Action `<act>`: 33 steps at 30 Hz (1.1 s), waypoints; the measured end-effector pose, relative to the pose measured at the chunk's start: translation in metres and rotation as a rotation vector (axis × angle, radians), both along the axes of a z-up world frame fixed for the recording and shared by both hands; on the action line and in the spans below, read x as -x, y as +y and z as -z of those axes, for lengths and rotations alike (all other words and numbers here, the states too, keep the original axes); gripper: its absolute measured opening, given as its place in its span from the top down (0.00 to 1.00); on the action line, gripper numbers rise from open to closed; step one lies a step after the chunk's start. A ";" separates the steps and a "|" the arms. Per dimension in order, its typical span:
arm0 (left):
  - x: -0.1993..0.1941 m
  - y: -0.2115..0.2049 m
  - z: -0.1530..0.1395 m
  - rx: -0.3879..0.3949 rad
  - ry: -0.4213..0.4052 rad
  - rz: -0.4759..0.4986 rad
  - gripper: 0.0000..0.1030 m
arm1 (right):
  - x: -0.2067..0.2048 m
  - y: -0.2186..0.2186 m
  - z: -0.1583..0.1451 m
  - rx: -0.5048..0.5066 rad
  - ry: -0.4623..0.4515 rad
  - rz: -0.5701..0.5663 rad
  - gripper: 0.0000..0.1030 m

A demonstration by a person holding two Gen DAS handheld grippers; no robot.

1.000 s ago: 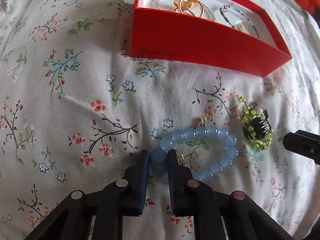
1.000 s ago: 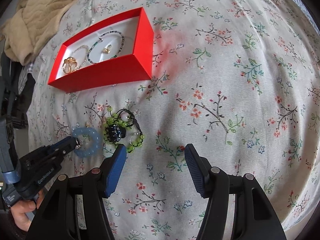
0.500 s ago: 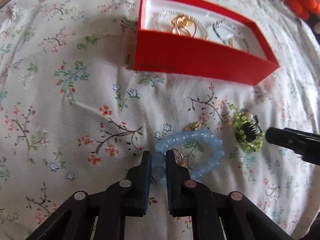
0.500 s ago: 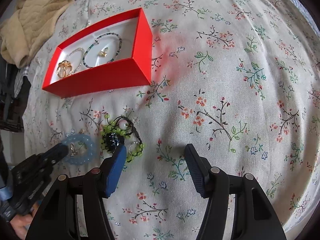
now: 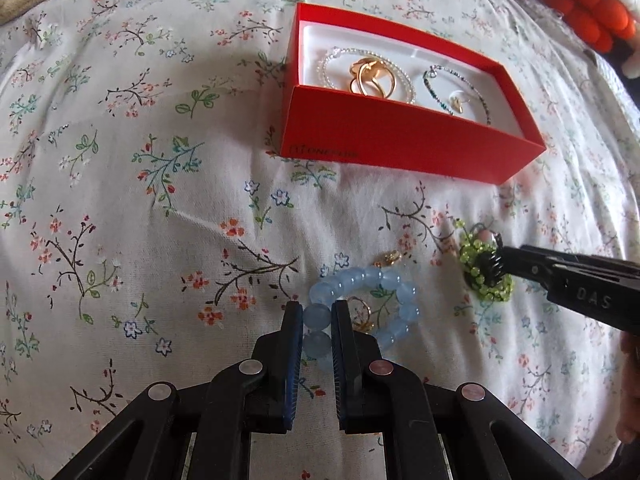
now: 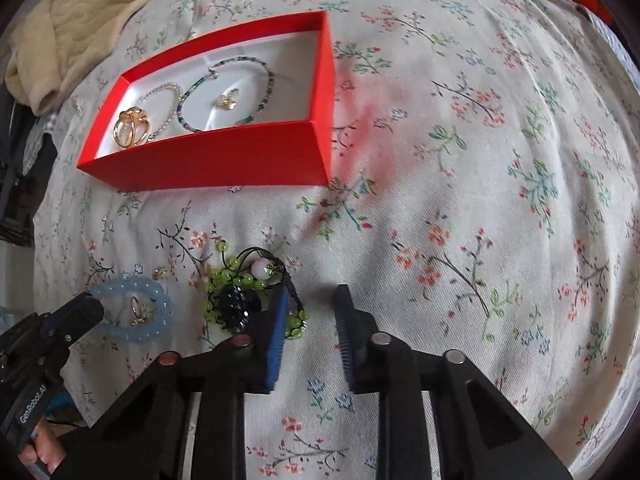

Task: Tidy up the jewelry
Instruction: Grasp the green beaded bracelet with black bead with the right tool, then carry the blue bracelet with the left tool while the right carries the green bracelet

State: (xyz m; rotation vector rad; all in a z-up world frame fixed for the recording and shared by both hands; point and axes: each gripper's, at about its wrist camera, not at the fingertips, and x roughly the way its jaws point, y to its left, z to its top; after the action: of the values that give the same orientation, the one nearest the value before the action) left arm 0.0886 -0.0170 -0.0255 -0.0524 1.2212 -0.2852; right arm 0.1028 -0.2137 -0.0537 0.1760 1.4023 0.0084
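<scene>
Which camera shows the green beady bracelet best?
The right wrist view. There the green bead bracelet shows its green beads, dark blue centre, pink bead and black cord, with only one edge hidden behind the right tool. In the left wrist view it sits small, off to the side, partly covered by that tool's tip.

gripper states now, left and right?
Left gripper: shut on the blue bead bracelet.
Right gripper: jaws just closing, nothing between them; green bead piece beside.

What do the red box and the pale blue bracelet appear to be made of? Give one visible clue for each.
Red box: probably matte card, judging by its flat thin walls, sharp folded corners and printed logo.
Pale blue bracelet: translucent, glossy round beads, glass or stone-like, possibly plastic; light glows through them.
</scene>
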 end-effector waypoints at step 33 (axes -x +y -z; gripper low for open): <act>0.009 -0.004 -0.031 0.054 -0.075 0.025 0.92 | -0.001 0.033 -0.057 -0.061 -0.180 -0.191 0.95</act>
State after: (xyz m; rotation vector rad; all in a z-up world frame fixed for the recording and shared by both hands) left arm 0.0792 -0.0214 0.0051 -0.0723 1.1399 -0.3392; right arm 0.1034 -0.1810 0.0032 0.0890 1.2355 0.2208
